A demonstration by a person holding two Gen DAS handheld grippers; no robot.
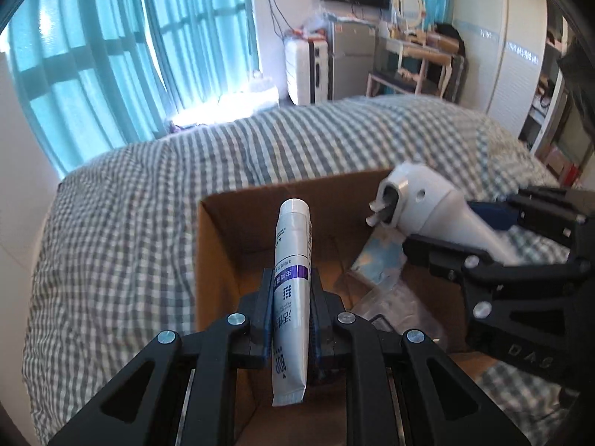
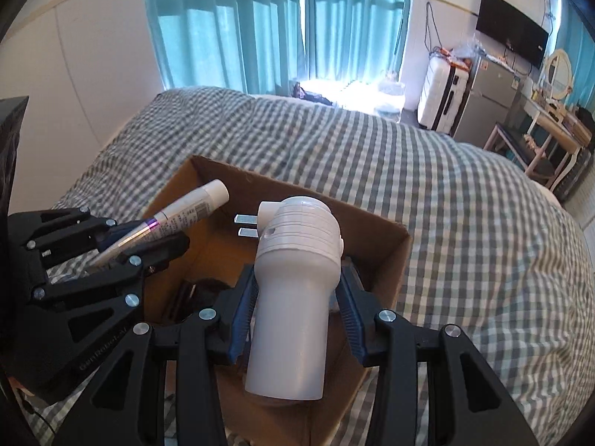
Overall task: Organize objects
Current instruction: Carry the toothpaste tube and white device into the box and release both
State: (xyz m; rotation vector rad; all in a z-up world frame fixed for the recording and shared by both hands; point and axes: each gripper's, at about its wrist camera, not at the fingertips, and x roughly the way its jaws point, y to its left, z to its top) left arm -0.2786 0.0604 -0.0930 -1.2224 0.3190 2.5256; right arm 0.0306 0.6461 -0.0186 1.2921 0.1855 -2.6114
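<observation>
One tube [image 1: 292, 282] is clamped in the left claw [image 1: 291, 290], one white plug device [image 2: 293, 278] in the right claw [image 2: 297, 290], both over one box [image 2: 394, 256] on the bed [image 2: 446, 186]. Two prongs [image 2: 243, 225] are seen clearly only from the right wrist.

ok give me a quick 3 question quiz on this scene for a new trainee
1. True or false: the left gripper is shut on a tube.
2. The white plug-in device is held by: A) the left gripper B) the right gripper C) neither.
3. Fill in: both items hang over an open cardboard ____ on the checked bedcover.

Key: 1 true; 2 B; 3 box.
</observation>
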